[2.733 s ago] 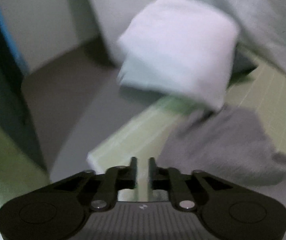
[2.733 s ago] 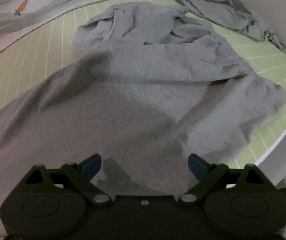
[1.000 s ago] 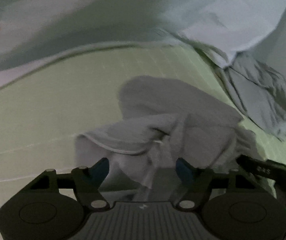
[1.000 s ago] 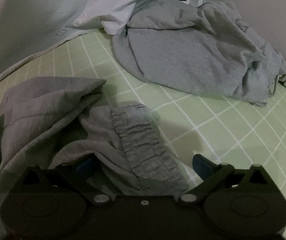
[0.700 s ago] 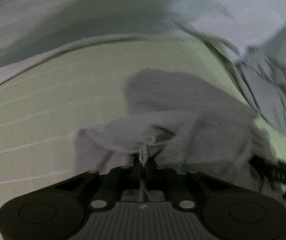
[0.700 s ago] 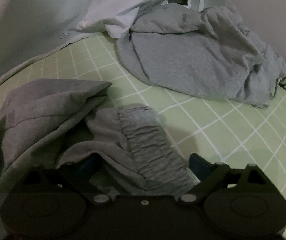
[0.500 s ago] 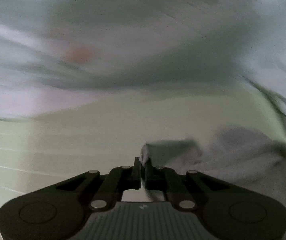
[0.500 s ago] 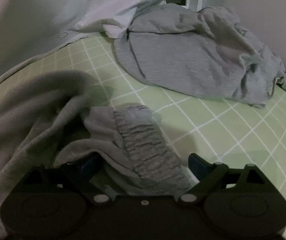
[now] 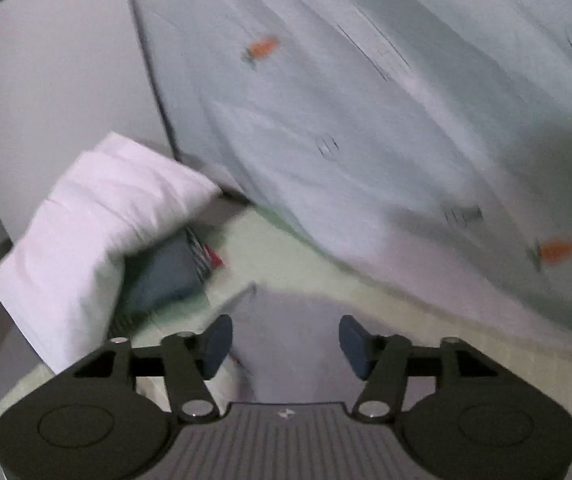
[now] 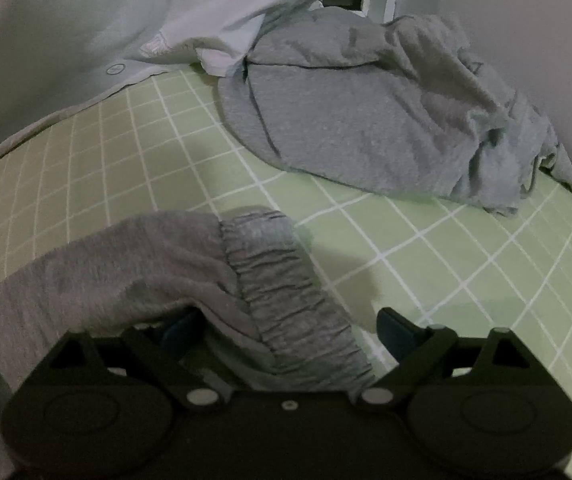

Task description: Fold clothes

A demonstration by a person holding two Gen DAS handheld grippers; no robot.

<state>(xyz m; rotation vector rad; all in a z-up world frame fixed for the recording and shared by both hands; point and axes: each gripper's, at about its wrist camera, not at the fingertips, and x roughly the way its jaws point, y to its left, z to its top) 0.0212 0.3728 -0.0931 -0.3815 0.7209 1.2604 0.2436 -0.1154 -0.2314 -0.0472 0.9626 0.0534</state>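
On the green checked bedsheet (image 10: 426,248), the left gripper (image 9: 284,338), clamped on the grey sweatpants (image 10: 166,264) half a second ago, now gapes above them, while the right gripper (image 10: 282,326) straddles the waistband (image 10: 286,292) unclenched, the garment spreading flatter.

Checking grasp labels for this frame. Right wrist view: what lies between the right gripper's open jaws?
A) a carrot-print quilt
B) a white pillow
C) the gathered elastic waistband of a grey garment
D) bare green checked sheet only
C: the right gripper has its jaws spread open, and the ribbed waistband of the grey garment lies between them.
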